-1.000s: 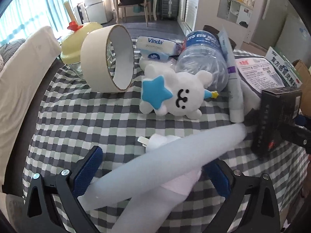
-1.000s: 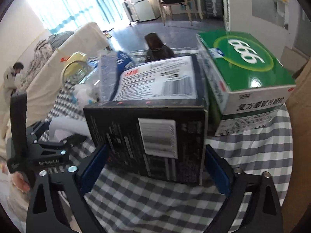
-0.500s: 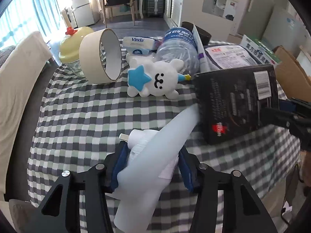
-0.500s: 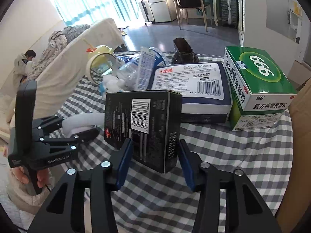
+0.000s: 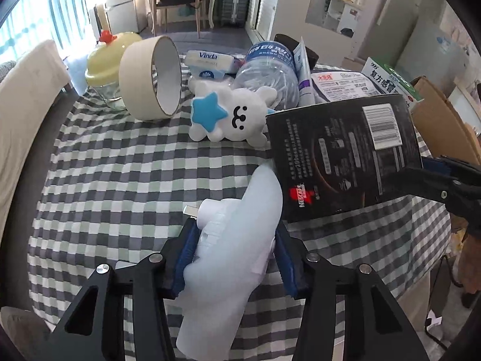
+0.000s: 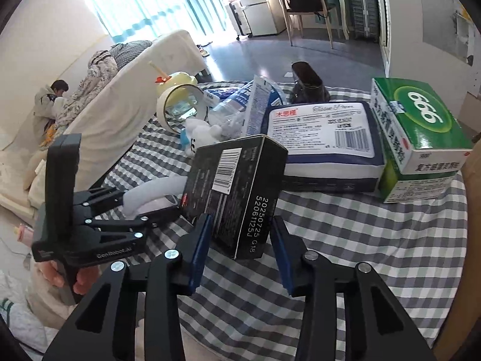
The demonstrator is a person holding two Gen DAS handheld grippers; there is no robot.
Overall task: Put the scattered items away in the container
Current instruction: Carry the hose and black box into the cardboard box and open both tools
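Now both hand-held grippers have clamped down: the left hand-held gripper (image 5: 231, 258) pinches a pale blue plastic piece (image 5: 237, 255), the right hand-held gripper (image 6: 240, 249) a black box (image 6: 240, 192), each raised off the checked table (image 5: 120, 174). Beyond, the plush toy (image 5: 231, 117), tape roll (image 5: 150, 78) and bottle (image 5: 267, 72) remain scattered, and no container shows clearly.

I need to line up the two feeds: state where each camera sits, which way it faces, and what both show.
Left wrist: rides the left gripper, angled down over the checked tablecloth; its jaws clamp a pale blue-white item.
Right wrist: rides the right gripper, angled down across the table; its jaws clamp a black box; a hand holds the left gripper.
Shared: black box, each other's gripper, tape roll, plush toy.
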